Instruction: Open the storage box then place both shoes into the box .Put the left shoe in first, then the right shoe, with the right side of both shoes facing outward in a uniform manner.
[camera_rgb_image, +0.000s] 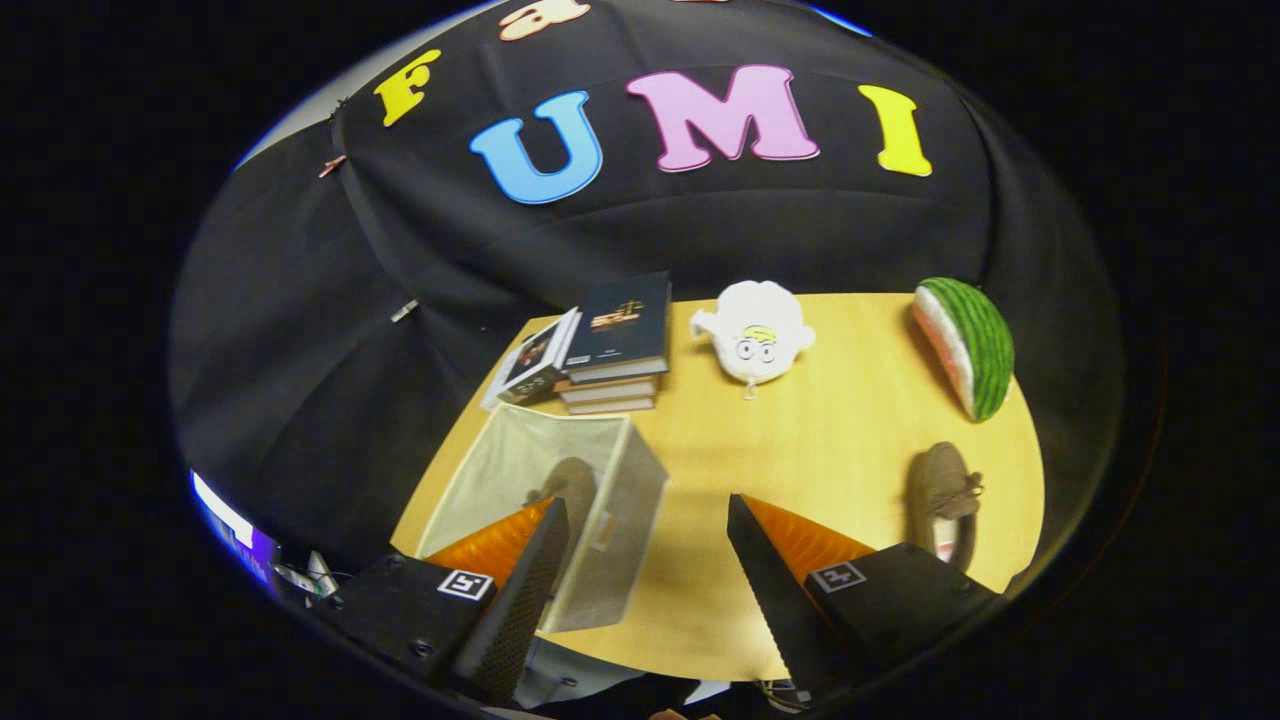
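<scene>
The clear storage box (610, 520) stands open on the wooden table (820, 440), just ahead of my left finger. One brown shoe (570, 485) lies inside it, seen partly behind that finger. The other brown shoe (945, 500) lies on the table to the right, beside my right finger, with its bow on top. My gripper (648, 540) hovers above the table with its fingers wide apart and nothing between them. Whether the box has a lid I cannot see.
A stack of books (615, 345) sits at the table's far side behind the box. A white plush toy (755, 335) lies to their right. A watermelon-slice toy (968, 345) stands at the far right edge.
</scene>
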